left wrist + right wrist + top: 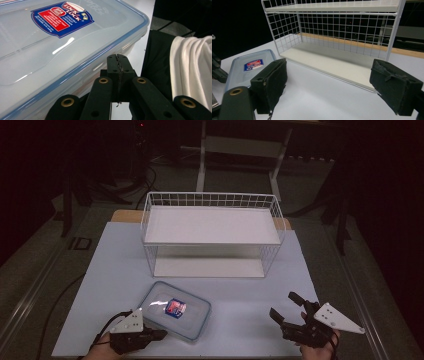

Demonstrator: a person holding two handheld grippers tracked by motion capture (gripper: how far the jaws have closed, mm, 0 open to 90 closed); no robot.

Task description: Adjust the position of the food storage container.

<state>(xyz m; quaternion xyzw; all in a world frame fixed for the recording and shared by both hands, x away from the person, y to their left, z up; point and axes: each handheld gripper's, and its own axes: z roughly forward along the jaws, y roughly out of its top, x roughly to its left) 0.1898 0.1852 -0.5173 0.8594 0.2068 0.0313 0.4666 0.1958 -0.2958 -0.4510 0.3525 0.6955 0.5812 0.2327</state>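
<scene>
A clear plastic container [192, 320] with a blue-rimmed lid and a red-and-blue label [175, 307] lies flat on the pale blue table top, near the front left. My left gripper [159, 335] is low at the container's near left corner, its jaws pressed together with nothing between them. In the left gripper view the shut tips [117, 60] sit just beside the container's [62, 57] rim; whether they touch it I cannot tell. My right gripper [282, 305] hovers at the front right, open and empty. Its pads [270, 82] stand wide apart, facing the rack.
A white wire rack [210, 227] with two white shelves stands at the middle back of the table; its lower shelf [329, 62] faces my right gripper. Table edges [80, 285] drop to a dark floor. A white cloth [190, 70] hangs at the right of the left gripper view.
</scene>
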